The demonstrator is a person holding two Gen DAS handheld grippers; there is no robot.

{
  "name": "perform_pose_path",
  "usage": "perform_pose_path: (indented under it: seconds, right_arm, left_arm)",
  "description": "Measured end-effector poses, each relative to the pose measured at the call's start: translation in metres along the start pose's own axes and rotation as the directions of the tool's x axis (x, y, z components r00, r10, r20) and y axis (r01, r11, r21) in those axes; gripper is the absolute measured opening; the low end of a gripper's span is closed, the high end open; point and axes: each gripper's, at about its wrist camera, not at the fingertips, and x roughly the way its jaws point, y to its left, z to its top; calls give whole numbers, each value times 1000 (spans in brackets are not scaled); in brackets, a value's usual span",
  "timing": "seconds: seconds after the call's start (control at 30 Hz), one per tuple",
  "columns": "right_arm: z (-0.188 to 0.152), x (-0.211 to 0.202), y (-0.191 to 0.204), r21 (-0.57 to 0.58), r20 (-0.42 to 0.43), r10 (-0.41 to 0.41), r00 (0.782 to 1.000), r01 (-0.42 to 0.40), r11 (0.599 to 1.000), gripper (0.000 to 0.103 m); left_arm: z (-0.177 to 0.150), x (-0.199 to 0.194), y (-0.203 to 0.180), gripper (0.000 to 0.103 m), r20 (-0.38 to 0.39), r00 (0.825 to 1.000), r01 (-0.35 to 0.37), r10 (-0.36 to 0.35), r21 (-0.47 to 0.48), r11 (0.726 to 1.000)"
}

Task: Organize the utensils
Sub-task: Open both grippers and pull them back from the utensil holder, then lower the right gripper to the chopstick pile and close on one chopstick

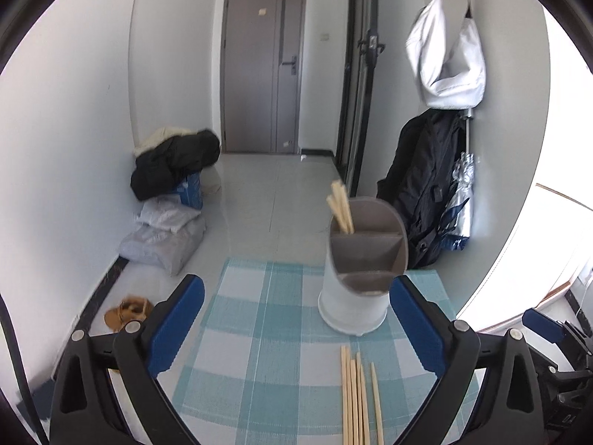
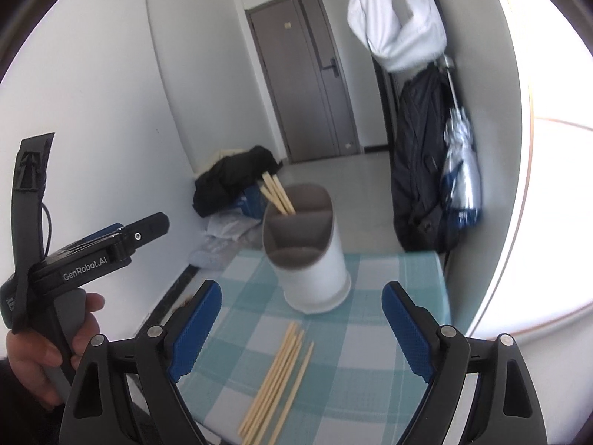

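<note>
**Both claws open over loose chopsticks, holder partly filled**

Readable text: "GenRobot.AI" in white on the black body of the left claw device [image 2: 92, 256], seen from the right wrist view, gripped by the person's left hand [image 2: 44, 356]. Smaller print on its rear end is too blurred to read. Blue box under the clothes pile [image 1: 174, 163] has print, illegible.

Utensil holder [image 1: 357, 270]: white cylinder, grey-brown insert, three stepped compartments, upright on the checked teal-and-white cloth [image 1: 259, 333] covering the worktop. A few wooden chopsticks [image 1: 341, 205] stand in the rear, tallest compartment, leaning left. Other two compartments look empty.

Loose chopsticks [image 2: 278, 378]: pale wood bundle lying flat on the cloth, just in front of the holder, not touching it. One stick sits slightly apart on the right of the bundle.

Left claw [image 1: 296, 319]: jaws wide apart, blue pads, nothing between the pads; holder just beside its right finger. Right claw [image 2: 302, 328]: also spread wide, gripping nothing, loose chopsticks below between its fingers.

Background: grey door [image 1: 263, 70], white bag [image 1: 444, 52] on hook, dark jacket [image 1: 422, 185], folded umbrella [image 2: 461, 174].
</note>
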Motion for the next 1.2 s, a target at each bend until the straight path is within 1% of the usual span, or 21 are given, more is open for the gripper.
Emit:
perform_pose_path:
  seconds: [0.1, 0.17, 0.27, 0.3, 0.37, 0.47, 0.57, 0.63, 0.7, 0.77, 0.87, 0.9, 0.93, 0.97, 1.03, 1.07, 1.1, 1.17, 1.2]
  right_arm:
    - [-12, 16, -4, 5, -64, -17, 998, 17, 1000, 89]
    - [-17, 29, -7, 14, -112, -21, 993, 23, 1000, 89]
    - [-26, 51, -10, 24, -199, -22, 980, 27, 999, 86]
    - [-29, 59, -10, 21, -231, -20, 973, 26, 999, 84]
    - [-35, 71, -9, 7, -271, -29, 962, 32, 999, 81]
    - [-41, 87, -10, 5, -317, -47, 947, 51, 999, 81]
    - [-47, 102, -7, -14, -359, -60, 931, 58, 998, 80]
    - [-51, 116, -6, -40, -396, -76, 915, 66, 997, 77]
    - [-54, 131, -6, -48, -432, -83, 898, 69, 996, 71]
    - [-56, 143, -6, -53, -462, -84, 883, 68, 996, 69]
    - [-61, 163, -2, -100, -512, -108, 852, 66, 993, 63]
    - [-62, 168, 0, -120, -524, -120, 843, 66, 991, 57]
    - [-64, 174, 1, -139, -538, -130, 833, 65, 988, 53]
    - [-66, 179, 2, -155, -552, -136, 823, 59, 986, 53]
    - [-68, 185, 5, -195, -568, -156, 808, 52, 979, 50]
    - [-69, 188, 7, -219, -572, -168, 803, 48, 974, 47]
    - [-70, 190, 9, -236, -577, -177, 798, 44, 971, 47]
    - [-72, 194, 11, -250, -585, -184, 790, 40, 967, 45]
    - [-72, 194, 13, -263, -578, -195, 793, 45, 964, 44]
  left_arm:
    - [-13, 16, 5, 98, -63, 998, -3, 2, -16, 1000]
    - [-23, 23, 6, 98, -88, 996, -18, 17, -10, 1000]
    - [-33, 34, 9, 98, -117, 992, -50, 50, 8, 999]
    - [-34, 38, 12, 98, -144, 989, -39, 38, -4, 999]
    - [-32, 39, 14, 98, -166, 986, -35, 33, -11, 999]
    - [-27, 33, 17, 98, -134, 991, -12, 12, -1, 1000]
    - [-28, 37, 23, 98, -140, 990, -22, 21, -1, 1000]
    - [-28, 43, 27, 98, -158, 987, -19, 17, -15, 1000]
    - [-27, 44, 31, 98, -160, 987, -9, 6, -22, 1000]
    - [-27, 45, 33, 98, -154, 988, -17, 17, -4, 1000]
    - [-28, 45, 40, 98, -148, 988, -34, 35, 12, 999]
    - [-28, 48, 46, 98, -162, 986, -28, 27, -5, 1000]
    - [-28, 49, 51, 98, -174, 985, -19, 14, -27, 999]
    - [-28, 51, 56, 98, -186, 982, -11, 2, -52, 999]
    - [-28, 56, 70, 98, -208, 978, -16, -9, -119, 993]
    - [-29, 58, 75, 98, -216, 976, -17, -15, -144, 989]
    - [-29, 60, 81, 98, -227, 974, -18, -23, -177, 984]
    - [-30, 62, 86, 98, -235, 972, -25, -25, -204, 979]
    - [-30, 63, 89, 98, -241, 970, -33, -21, -217, 976]
